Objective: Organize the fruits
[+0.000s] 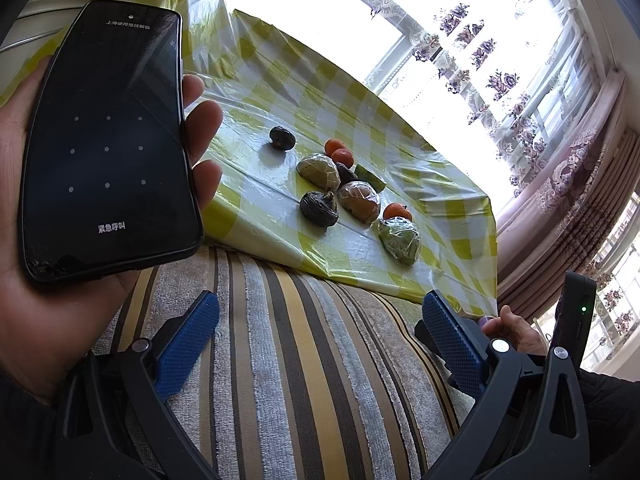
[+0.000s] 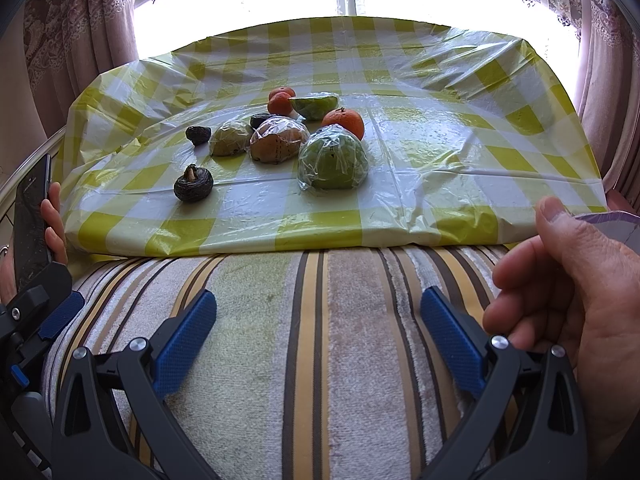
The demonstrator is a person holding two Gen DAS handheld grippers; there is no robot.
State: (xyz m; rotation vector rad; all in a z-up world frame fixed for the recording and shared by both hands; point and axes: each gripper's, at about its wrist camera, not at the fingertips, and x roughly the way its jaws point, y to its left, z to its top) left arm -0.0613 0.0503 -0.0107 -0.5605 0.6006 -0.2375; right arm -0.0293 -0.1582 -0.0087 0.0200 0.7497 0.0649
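Fruits lie clustered on a yellow-checked plastic cloth (image 2: 460, 128): a green fruit in cling film (image 2: 333, 159), a brown wrapped one (image 2: 278, 139), an olive wrapped one (image 2: 230, 139), three tangerines (image 2: 344, 120), a cut green piece (image 2: 314, 106) and dark shrivelled fruits (image 2: 193, 184). The same cluster shows in the left wrist view, with the green wrapped fruit (image 1: 400, 240) nearest. My left gripper (image 1: 320, 332) and right gripper (image 2: 318, 328) both stand open over a striped towel, short of the cloth, holding nothing.
A hand holds a black phone (image 1: 108, 140) close at the left. Another bare hand (image 2: 568, 280) rests by my right gripper's right finger. The striped towel (image 2: 320, 360) covers the near surface. Curtains and bright windows stand behind.
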